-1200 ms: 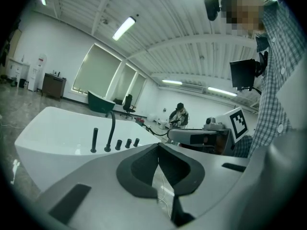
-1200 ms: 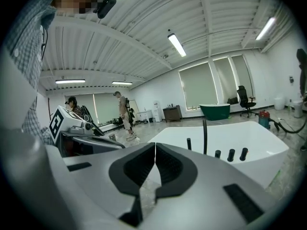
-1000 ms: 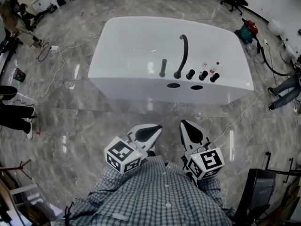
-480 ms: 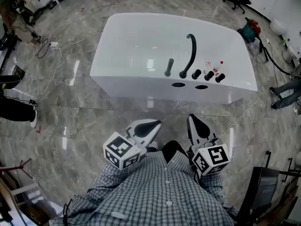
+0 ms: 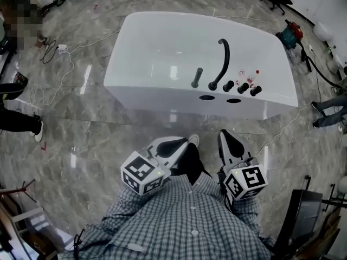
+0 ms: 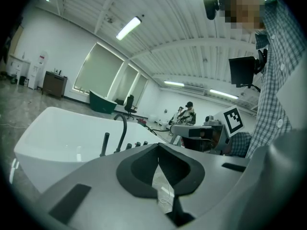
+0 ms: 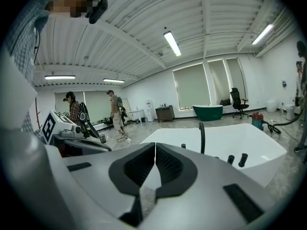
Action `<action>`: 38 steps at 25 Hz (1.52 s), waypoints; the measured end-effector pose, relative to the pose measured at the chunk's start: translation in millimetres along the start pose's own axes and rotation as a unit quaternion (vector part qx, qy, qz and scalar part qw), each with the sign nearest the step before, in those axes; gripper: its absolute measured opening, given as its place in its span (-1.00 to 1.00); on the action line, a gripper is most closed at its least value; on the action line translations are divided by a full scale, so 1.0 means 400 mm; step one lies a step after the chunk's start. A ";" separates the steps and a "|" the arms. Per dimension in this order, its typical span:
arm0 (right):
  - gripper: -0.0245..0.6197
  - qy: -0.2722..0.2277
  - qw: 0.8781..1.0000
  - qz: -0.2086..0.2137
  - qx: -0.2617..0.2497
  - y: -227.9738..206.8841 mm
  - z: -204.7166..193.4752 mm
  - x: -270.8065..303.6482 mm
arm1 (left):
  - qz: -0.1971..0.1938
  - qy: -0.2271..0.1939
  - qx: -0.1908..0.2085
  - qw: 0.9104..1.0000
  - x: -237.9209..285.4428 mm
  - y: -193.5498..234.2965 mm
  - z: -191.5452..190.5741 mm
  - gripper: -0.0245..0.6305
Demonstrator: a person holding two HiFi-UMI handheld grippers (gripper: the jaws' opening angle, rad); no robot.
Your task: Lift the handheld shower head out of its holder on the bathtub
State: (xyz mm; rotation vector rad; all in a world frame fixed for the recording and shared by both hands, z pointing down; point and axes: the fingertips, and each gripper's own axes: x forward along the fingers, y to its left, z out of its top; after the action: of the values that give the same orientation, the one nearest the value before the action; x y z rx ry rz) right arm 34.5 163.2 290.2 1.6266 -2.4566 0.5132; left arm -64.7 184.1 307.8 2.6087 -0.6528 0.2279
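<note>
Bathtub (image 5: 152, 93) looms nearer vs a sec ago. Left gripper (image 5: 181, 143) & right gripper (image 5: 225, 137): fingers closed, empty, well short of it. Shower head (image 5: 197, 77) upright in rim holder beside spout (image 5: 224, 61). Risk: closed fingers bump it, or grab spout instead.

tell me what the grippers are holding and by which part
Nothing. The left gripper and right gripper are both shut and empty; the handheld shower head stands in its holder on the bathtub.

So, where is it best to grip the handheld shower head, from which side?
Probably its upper shaft, from the near side: the handheld shower head stands upright on the bathtub's near rim, with the curved spout close on its right.
</note>
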 end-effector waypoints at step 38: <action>-0.87 0.048 0.990 0.131 -0.023 -0.390 0.178 0.486 | 0.103 -0.010 -0.049 0.993 0.446 0.387 0.264 -0.90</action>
State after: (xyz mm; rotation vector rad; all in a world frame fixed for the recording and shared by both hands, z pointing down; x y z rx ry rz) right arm 103.8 -85.4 315.2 1.2380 -2.6024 0.5501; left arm 22.3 -59.1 317.9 2.4529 -0.9178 0.2281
